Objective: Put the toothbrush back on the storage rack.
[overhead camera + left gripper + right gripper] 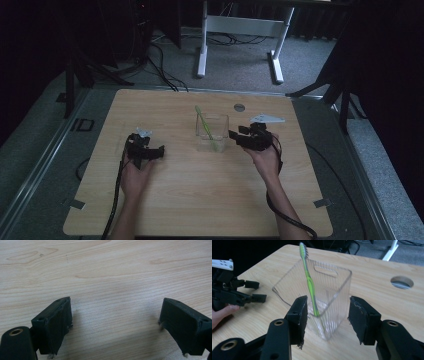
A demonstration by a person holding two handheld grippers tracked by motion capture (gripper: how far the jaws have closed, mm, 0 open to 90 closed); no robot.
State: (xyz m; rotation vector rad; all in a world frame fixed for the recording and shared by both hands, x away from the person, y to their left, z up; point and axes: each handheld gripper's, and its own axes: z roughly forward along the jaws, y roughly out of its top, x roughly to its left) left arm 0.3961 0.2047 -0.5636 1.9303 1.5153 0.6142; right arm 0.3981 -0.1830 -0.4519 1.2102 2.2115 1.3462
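Observation:
A clear ribbed plastic container (212, 132) stands upright near the middle of the wooden table (200, 190). A green toothbrush (205, 122) leans inside it, bristles up and poking above the rim. My right gripper (234, 136) sits just right of the container, open, pointing at it. In the right gripper view the container (337, 287) and toothbrush (308, 280) stand just beyond the spread jaws of the right gripper (327, 315), untouched. My left gripper (161, 150) rests low on the table's left, open, with bare wood between the jaws of this left gripper (115, 322).
A round cable hole (239, 107) is set in the table behind the container. White desk legs (202, 50) and cables lie on the floor beyond the far edge. Dark stands flank the table on both sides.

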